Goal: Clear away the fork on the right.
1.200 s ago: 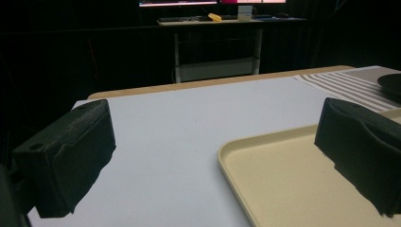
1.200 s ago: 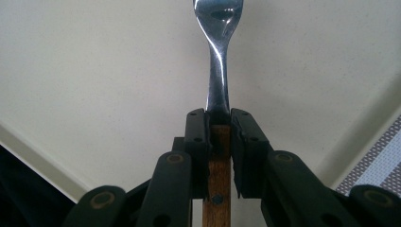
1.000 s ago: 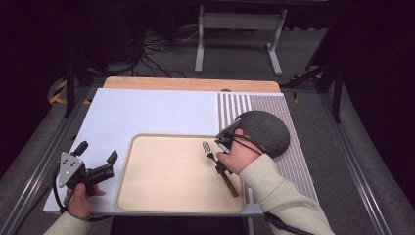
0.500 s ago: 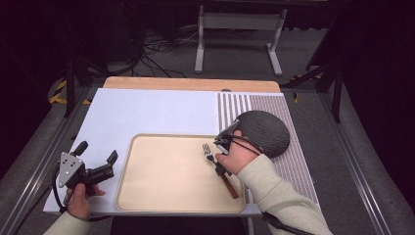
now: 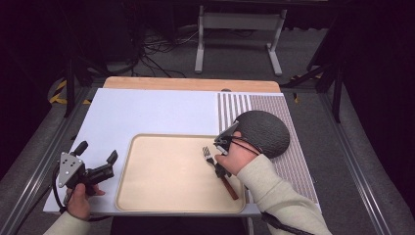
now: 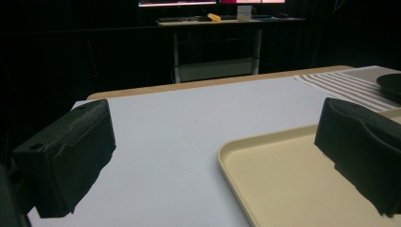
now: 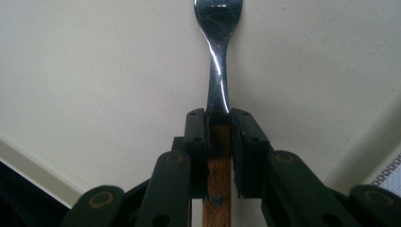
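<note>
Here, right gripper (image 7: pixel 218 124) clamped on the wooden handle of a fork (image 5: pixel 219 171) lying on the beige tray (image 5: pixel 161 196), tines toward the tray's middle, dark round plate (image 5: pixel 264 132) just behind the hand, left gripper (image 5: pixel 96 159) held wide apart beside the tray's left edge over the white mat (image 5: pixel 147 110).

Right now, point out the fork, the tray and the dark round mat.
fork (image 7: pixel 218 80): right gripper view, on its shiny metal neck above the tool.
tray (image 5: pixel 166 169): high view, on its bare beige floor.
dark round mat (image 5: pixel 264 131): high view, on its textured top.
</note>
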`<control>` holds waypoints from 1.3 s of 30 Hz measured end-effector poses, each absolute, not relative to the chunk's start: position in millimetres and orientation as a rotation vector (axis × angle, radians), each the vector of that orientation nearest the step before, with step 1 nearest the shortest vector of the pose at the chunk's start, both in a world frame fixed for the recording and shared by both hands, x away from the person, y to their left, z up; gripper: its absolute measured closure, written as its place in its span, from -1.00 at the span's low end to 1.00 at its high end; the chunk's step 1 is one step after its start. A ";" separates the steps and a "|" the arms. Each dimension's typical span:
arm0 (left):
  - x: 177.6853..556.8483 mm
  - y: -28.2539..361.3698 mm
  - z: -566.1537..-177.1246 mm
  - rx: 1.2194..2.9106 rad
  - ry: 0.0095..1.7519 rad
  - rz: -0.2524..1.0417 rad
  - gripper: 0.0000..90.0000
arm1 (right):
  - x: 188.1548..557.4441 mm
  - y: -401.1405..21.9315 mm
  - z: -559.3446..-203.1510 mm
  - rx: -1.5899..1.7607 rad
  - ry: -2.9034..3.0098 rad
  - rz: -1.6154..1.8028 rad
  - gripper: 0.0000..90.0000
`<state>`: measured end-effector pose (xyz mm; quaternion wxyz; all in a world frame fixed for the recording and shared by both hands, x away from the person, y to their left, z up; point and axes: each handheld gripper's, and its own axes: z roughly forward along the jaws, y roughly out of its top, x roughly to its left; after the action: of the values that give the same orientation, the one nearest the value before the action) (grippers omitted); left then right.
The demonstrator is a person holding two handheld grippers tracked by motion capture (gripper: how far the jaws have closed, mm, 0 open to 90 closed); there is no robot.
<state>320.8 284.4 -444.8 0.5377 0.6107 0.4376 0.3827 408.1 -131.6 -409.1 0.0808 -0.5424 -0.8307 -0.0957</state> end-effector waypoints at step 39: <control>321.1 284.0 -445.1 1.456 1.042 0.907 -1.00 | 407.2 -124.9 -388.8 -1.195 -2.801 -0.781 -0.52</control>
<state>321.1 284.0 -445.1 0.5374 0.6120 0.4377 0.3810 407.2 -124.9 -388.8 -0.0009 -0.3800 -0.8910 -0.2483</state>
